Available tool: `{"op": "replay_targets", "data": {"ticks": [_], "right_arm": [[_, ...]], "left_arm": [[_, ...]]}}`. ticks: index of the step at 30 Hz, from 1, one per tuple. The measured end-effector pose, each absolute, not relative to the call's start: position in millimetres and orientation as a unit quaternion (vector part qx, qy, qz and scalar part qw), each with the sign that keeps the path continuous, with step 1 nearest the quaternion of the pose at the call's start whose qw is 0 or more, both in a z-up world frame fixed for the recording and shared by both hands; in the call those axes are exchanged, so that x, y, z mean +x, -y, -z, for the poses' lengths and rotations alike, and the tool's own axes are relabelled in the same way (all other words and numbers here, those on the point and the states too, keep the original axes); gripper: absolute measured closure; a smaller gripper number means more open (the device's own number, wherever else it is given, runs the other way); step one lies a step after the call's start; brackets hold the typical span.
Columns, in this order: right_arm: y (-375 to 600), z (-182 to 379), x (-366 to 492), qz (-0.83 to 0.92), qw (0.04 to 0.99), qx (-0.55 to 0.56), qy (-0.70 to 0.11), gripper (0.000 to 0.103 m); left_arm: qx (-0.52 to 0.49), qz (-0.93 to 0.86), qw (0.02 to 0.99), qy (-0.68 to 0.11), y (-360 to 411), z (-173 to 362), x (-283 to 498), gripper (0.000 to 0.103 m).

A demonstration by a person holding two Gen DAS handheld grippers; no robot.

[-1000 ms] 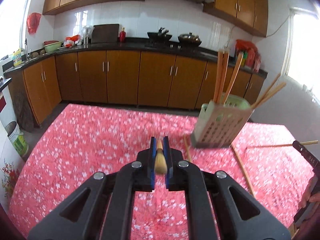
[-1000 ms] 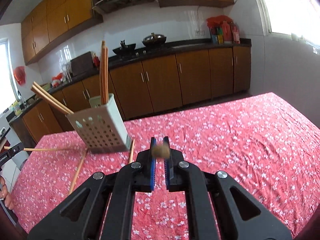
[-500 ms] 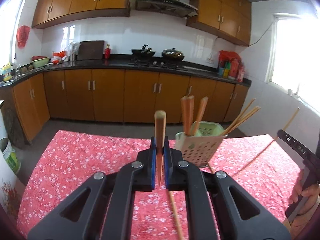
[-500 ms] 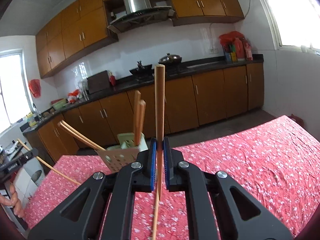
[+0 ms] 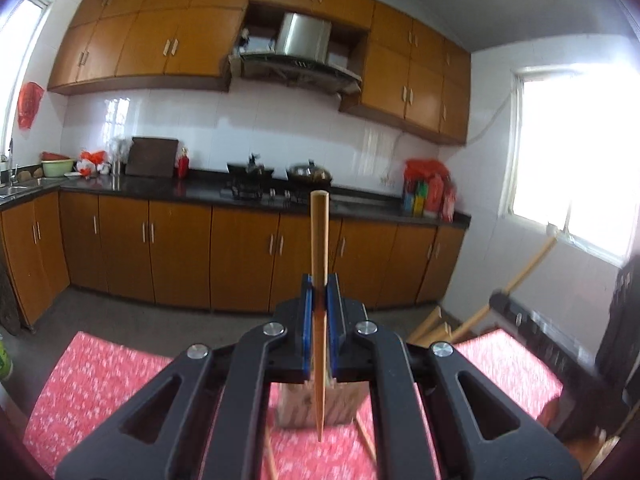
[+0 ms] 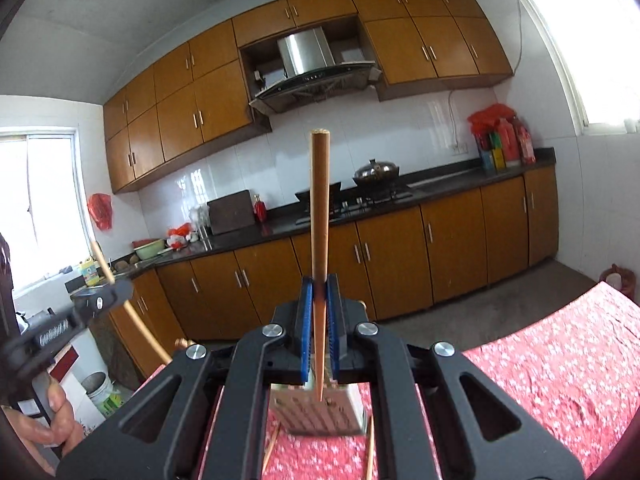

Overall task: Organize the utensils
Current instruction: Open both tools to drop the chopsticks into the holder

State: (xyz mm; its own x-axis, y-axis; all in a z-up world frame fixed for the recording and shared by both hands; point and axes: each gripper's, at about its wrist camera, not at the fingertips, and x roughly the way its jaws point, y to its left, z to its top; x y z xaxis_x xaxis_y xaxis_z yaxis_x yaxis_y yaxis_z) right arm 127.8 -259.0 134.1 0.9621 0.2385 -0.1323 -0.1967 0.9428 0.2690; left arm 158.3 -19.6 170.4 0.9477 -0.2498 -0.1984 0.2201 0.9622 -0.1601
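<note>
Both tools are clamped on chopsticks right now. Left tool (image 5: 319,308) has its blue pads squeezed on a chopstick (image 5: 319,240) that stands pretty much upright, thick end up, thin tip hanging down below the jaws. Right tool (image 6: 319,308) is doing the same with its own chopstick (image 6: 319,208). Each stick hangs over the perforated holder (image 6: 316,416) sitting on the red flowery tabletop (image 6: 560,360), with the tip in front of the holder's side in both wrist views, so I'd guess the step is dropping them in.

How I'd do it: do one stick at a time so the tools don't bump. Keep the stick vertical, line the tip over an open slot, not the rim, and lower until the tip is well inside before letting go. Other chopsticks already lean out of the holder, so come straight down between them. Let go gently, since a tilted release could tip the light holder.

A couple more loose chopsticks (image 6: 370,448) lie on the tabletop beside the holder for later.
</note>
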Motion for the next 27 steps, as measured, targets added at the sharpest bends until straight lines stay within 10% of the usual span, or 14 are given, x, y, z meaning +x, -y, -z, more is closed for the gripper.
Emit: {"op": "replay_targets", "data": {"ticks": [17, 21, 27], "right_arm": [[245.6, -98.7, 192.3, -0.115, 0.978, 0.118, -0.130, 0.094], [246.1, -102.4, 188.0, -0.112, 0.979, 0.115, -0.123, 0.062], [252.4, -117.3, 171.3, -0.102, 0.983, 0.112, -0.106, 0.060]], "left_arm": [[-0.100, 0.075, 0.985, -0.123, 33.8, -138.1, 257.6, 0.093], [-0.102, 0.074, 0.983, -0.130, 27.3, -133.0, 257.7, 0.079], [-0.099, 0.061, 0.986, -0.117, 13.7, -143.8, 234.7, 0.072]]}}
